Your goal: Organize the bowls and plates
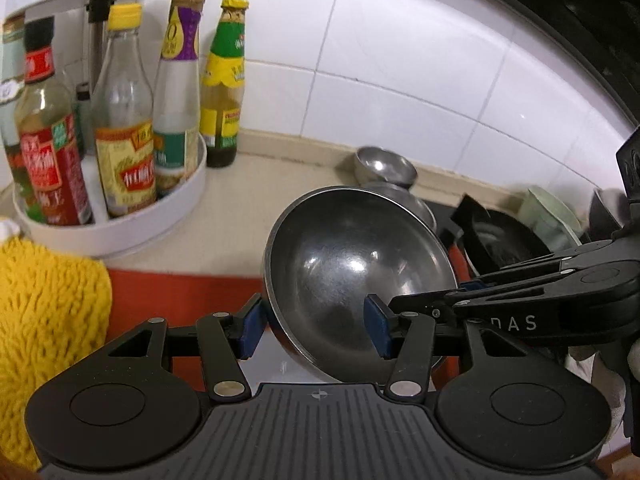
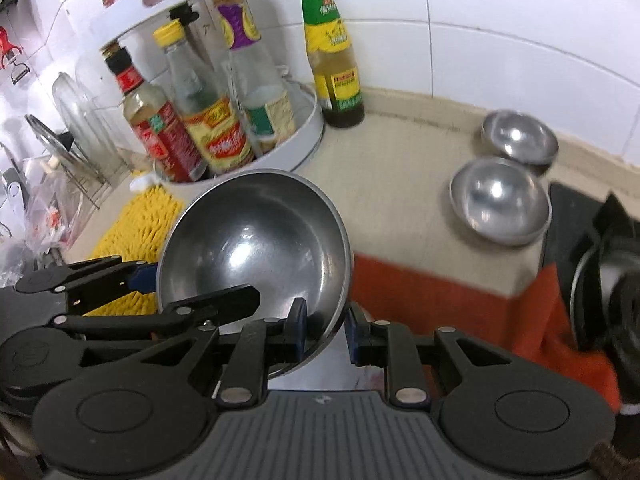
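A large steel bowl hangs tilted above the counter, between both grippers. My right gripper is shut on the bowl's near rim, with one blue pad inside and one outside. It reaches in from the right in the left wrist view. My left gripper straddles the opposite rim with its jaws well apart. One pad sits by the outer wall and the other stands free inside the bowl. Two small steel bowls rest on the beige counter near the wall.
A white turntable rack of sauce bottles stands at the back left, with a green-labelled bottle beside it. A yellow shaggy cloth and a red cloth lie on the counter. A black stove is at the right. Lids stand in a wire rack.
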